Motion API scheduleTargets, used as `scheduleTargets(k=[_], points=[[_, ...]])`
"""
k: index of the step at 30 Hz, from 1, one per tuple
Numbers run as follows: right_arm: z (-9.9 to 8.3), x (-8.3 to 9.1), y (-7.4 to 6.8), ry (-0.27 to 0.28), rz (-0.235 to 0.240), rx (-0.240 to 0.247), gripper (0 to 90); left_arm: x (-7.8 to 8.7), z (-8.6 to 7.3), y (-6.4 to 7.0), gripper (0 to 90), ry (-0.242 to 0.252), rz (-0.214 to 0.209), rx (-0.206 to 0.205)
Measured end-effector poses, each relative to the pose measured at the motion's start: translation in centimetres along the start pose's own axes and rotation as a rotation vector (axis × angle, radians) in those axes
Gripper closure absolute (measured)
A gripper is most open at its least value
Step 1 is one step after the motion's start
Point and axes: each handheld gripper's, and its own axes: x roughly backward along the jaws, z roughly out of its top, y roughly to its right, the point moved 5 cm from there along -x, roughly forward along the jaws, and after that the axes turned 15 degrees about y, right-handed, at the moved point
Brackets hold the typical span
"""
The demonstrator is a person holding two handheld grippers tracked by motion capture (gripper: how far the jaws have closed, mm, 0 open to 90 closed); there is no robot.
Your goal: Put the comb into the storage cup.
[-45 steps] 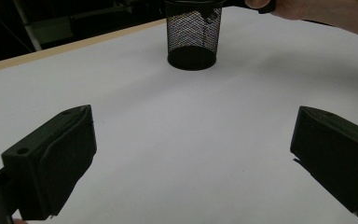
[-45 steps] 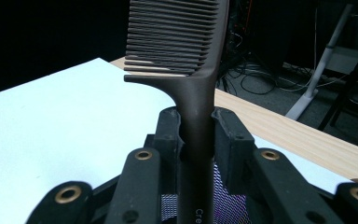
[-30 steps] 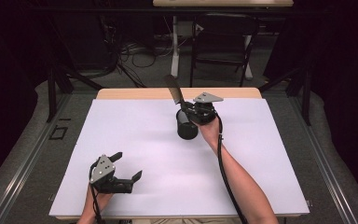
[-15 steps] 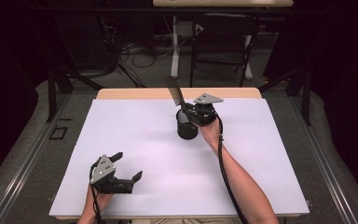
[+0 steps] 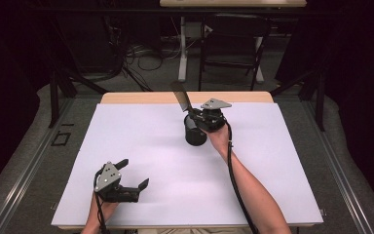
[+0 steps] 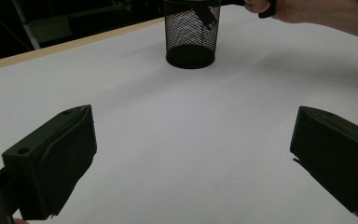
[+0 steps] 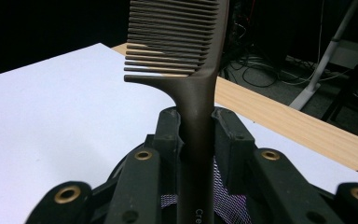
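Observation:
A dark brown comb (image 7: pixel 186 56) stands upright with its handle clamped between the jaws of my right gripper (image 7: pixel 196 133), teeth at the top. In the high view the comb (image 5: pixel 180 99) sticks up and to the left from the right gripper (image 5: pixel 200 117), directly above a black mesh cup (image 5: pixel 195 131) at the table's far middle. The comb's lower end reaches into the cup (image 6: pixel 190 35). My left gripper (image 5: pixel 132 174) rests open near the front left of the table, its jaws wide apart with nothing between them.
A white sheet (image 5: pixel 151 146) covers the table, with a wooden edge (image 5: pixel 141 98) at the back. Beyond the table are cables, a table leg and chair legs (image 5: pixel 233 53) on a grey floor.

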Motion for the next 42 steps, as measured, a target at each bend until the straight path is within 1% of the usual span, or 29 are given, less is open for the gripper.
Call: scheduleTargets(k=[14, 26, 29, 31, 33, 36, 38, 41, 42], points=[[-0.5, -0.3, -0.3, -0.008, 0.005, 0.002, 72.3, 0.0, 0.0, 0.0, 0.5, -0.006, -0.001, -0.004], [-0.8, -0.4, -0.3, -0.017, 0.000, 0.019, 72.1, 0.0, 0.0, 0.0, 0.5, -0.002, 0.001, -0.003], [-1.0, -0.4, -0.4, -0.027, -0.006, 0.033, 72.1, 0.0, 0.0, -0.1, 0.5, -0.004, 0.000, -0.004], [-1.1, -0.4, -0.4, -0.031, -0.005, 0.031, 71.7, 0.0, 0.0, 0.0, 0.5, -0.003, 0.000, -0.002], [-1.1, -0.3, -0.5, -0.036, -0.007, 0.030, 67.1, 0.0, 0.0, 0.0, 0.5, -0.005, -0.002, -0.003], [-1.0, -0.2, -0.6, -0.046, -0.008, 0.030, 55.5, 0.0, 0.0, 0.0, 0.5, -0.005, -0.003, -0.003], [-0.7, 0.0, -0.7, -0.048, 0.002, 0.025, 50.2, 0.0, 0.0, 0.0, 0.5, -0.006, -0.002, -0.003], [-0.6, 0.2, -0.7, -0.068, -0.002, 0.030, 42.7, 0.0, 0.0, 0.0, 0.5, -0.007, -0.003, -0.003], [-0.5, 0.3, -0.6, -0.071, -0.007, 0.031, 41.4, 0.0, 0.0, 0.0, 0.5, -0.007, -0.002, -0.003]])
